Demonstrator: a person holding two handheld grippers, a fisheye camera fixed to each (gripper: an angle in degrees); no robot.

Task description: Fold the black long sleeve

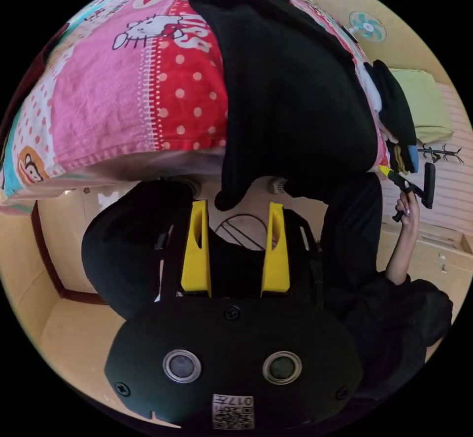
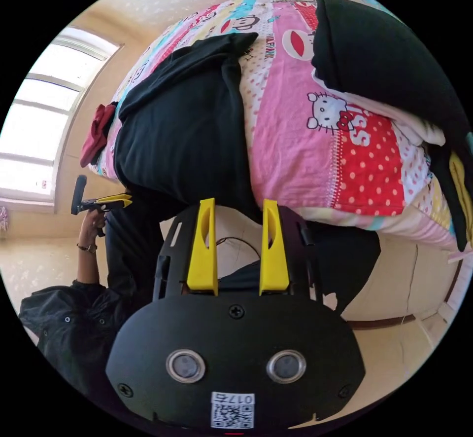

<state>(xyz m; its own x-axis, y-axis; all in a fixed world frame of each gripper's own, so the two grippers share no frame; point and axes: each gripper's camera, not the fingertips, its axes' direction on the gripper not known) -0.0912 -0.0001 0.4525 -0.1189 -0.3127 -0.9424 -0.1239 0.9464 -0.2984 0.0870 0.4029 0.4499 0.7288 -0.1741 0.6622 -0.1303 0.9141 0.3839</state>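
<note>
Matt black cloth long sleeve (image 1: 290,96)

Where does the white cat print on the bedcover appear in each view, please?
Left gripper view: cat print at upper left.
Right gripper view: cat print right of centre.
Shared landmark: the red dotted patch beside it.

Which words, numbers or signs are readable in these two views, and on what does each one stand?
"ISS": big white letters on the red dotted patch of the bed cover, beside the cartoon cat; the start of the word is not clear.
Small print near the monkey faces further up the cover: too small to read surely.
Sticker on the right hand-held gripper: digits and a code square, too blurred to read.
</note>
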